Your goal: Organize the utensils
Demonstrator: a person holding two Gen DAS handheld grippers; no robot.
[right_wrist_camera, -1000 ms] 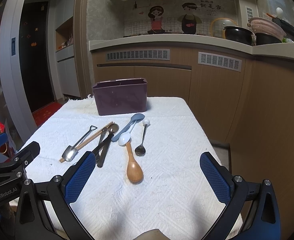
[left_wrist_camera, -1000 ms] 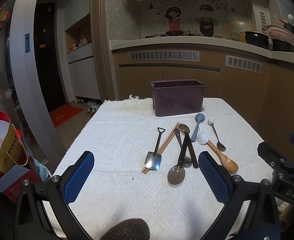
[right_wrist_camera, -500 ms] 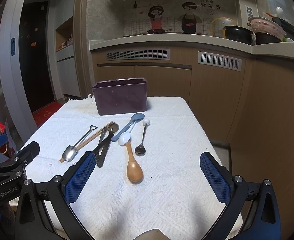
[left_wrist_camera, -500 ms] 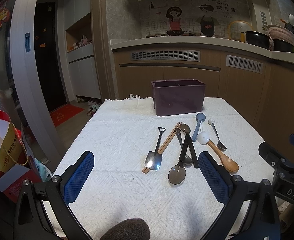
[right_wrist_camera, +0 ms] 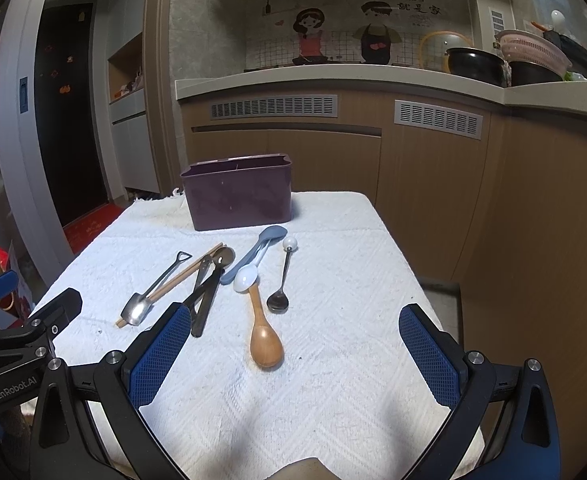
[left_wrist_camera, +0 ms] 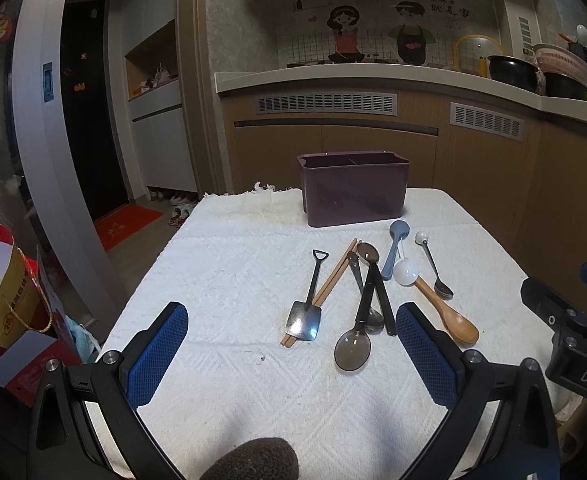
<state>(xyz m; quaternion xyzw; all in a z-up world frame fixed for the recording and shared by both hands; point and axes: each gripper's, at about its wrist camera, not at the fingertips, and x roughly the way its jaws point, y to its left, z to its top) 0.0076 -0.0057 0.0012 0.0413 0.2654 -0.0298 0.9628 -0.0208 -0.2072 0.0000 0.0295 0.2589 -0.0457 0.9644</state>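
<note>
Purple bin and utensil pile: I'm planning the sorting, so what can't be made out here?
- Bin inside: both views, hidden by its front wall; only a divider top shows.
- Pile middle: overlapping handles, count unclear.
- Chopsticks: near ends under the shovel spoon.

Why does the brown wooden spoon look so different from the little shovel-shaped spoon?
The brown wooden spoon is wood with a rounded oval bowl; the shovel-shaped metal spoon is shiny steel with a flat, squarish blade. The wooden spoon's handle is plain, while the shovel spoon's dark handle ends in a triangular loop. Both lie flat on the white towel.
</note>
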